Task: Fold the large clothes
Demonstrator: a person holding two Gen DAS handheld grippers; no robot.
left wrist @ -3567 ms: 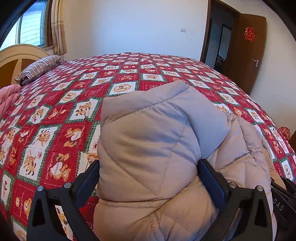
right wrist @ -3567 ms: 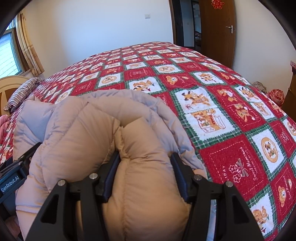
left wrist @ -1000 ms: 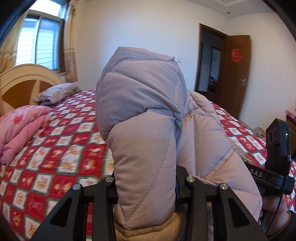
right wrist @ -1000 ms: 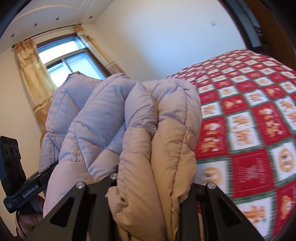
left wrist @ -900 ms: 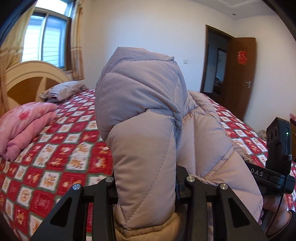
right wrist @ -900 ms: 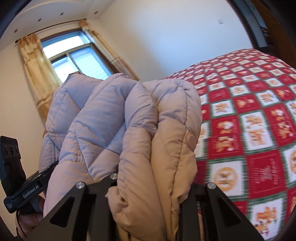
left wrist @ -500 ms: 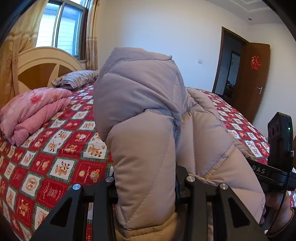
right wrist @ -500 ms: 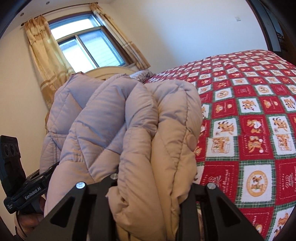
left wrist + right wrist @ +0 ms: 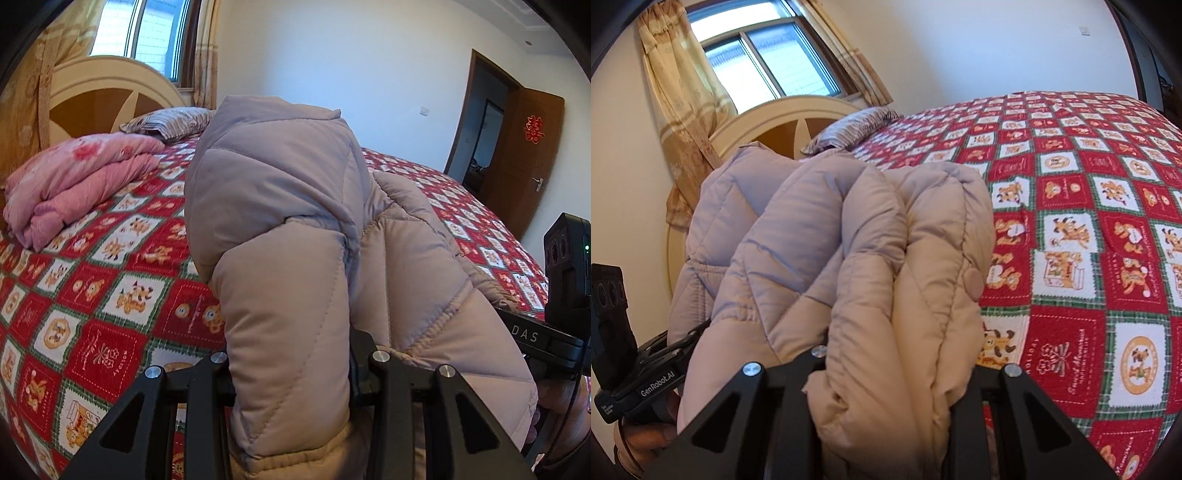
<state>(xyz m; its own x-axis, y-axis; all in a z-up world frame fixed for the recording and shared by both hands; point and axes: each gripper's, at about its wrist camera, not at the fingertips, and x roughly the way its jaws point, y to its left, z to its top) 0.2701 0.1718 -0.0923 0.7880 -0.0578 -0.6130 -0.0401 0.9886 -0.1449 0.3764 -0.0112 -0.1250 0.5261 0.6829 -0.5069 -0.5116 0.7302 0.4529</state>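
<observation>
Pink quilt (image 9: 79,181) in left view only; window (image 9: 768,66) clearer right.

The black left gripper (image 9: 291,373) clamps a puffy beige quilted jacket (image 9: 295,229) at centre frame, above the red patchwork bedspread (image 9: 92,295); a folded pink blanket (image 9: 74,177) lies upper left.

folded beige quilted puffer coat (image 9: 295,258), bunched, held above bed.

gripper fingertips (both) buried in jacket (image 9: 288,258)
</observation>
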